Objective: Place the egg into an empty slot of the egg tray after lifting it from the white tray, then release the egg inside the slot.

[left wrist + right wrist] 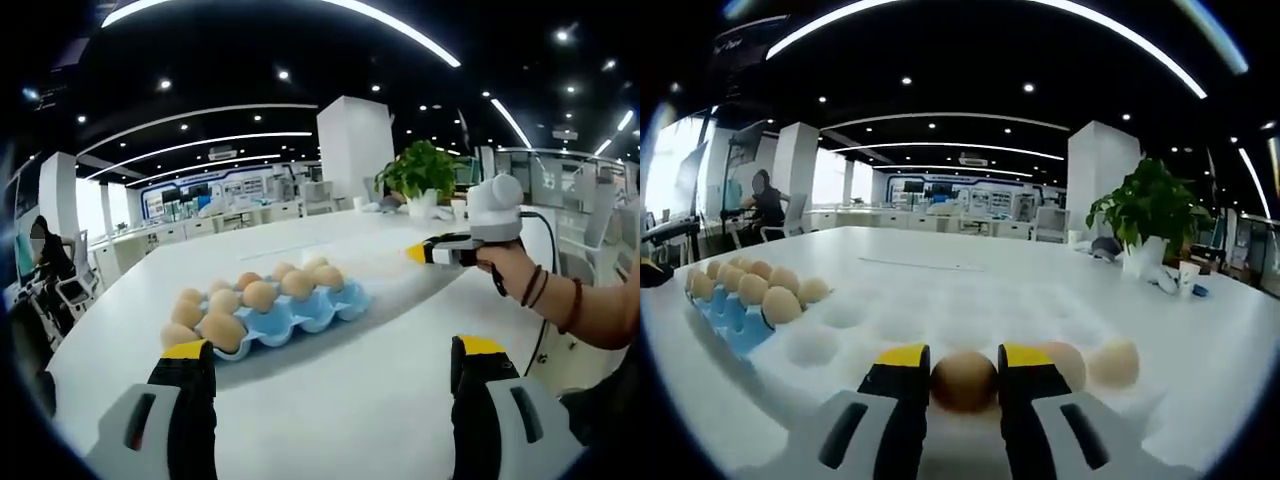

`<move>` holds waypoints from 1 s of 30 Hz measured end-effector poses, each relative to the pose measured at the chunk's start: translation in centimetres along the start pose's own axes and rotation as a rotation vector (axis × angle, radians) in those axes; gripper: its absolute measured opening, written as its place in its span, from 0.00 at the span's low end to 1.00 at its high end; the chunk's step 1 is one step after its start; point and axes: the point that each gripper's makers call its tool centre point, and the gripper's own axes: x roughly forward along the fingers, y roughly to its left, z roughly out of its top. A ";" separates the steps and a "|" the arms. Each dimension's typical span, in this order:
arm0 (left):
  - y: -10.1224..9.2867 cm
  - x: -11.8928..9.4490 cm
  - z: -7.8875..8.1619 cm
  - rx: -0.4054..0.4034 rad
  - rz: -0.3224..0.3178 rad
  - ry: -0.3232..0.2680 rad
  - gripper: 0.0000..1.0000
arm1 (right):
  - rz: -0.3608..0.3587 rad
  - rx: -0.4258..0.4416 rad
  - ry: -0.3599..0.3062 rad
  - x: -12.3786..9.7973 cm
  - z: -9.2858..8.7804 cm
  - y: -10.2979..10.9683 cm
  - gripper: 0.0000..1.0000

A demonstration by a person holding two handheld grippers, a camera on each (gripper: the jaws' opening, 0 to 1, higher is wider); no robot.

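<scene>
Two jaws of the left gripper (pixel 332 352) stand wide apart, holding nothing, near the blue egg tray (pixel 300 318); its eggs look tightly packed, so finding a free slot may be awkward. In the right gripper view, the right gripper (pixel 964 382) clamps a brown egg (pixel 963 380) over the white tray (pixel 830 345); squeezing could crack it, and neighbouring eggs (pixel 1110 362) on the right crowd the lift.

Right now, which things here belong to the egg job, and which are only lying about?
Job: the brown egg clamped in the right gripper, the white tray, the blue egg tray.
Lying about: the potted plant, the paper cup.
</scene>
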 end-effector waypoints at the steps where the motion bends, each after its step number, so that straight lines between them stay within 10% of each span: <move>1: 0.0 0.0 0.0 0.000 0.000 0.000 1.00 | 0.001 0.001 0.000 0.0 0.0 0.0 0.28; 30: 0.5 -0.9 -0.4 -0.004 0.017 -0.009 0.99 | 0.012 0.002 -0.093 -0.8 2.7 0.4 0.26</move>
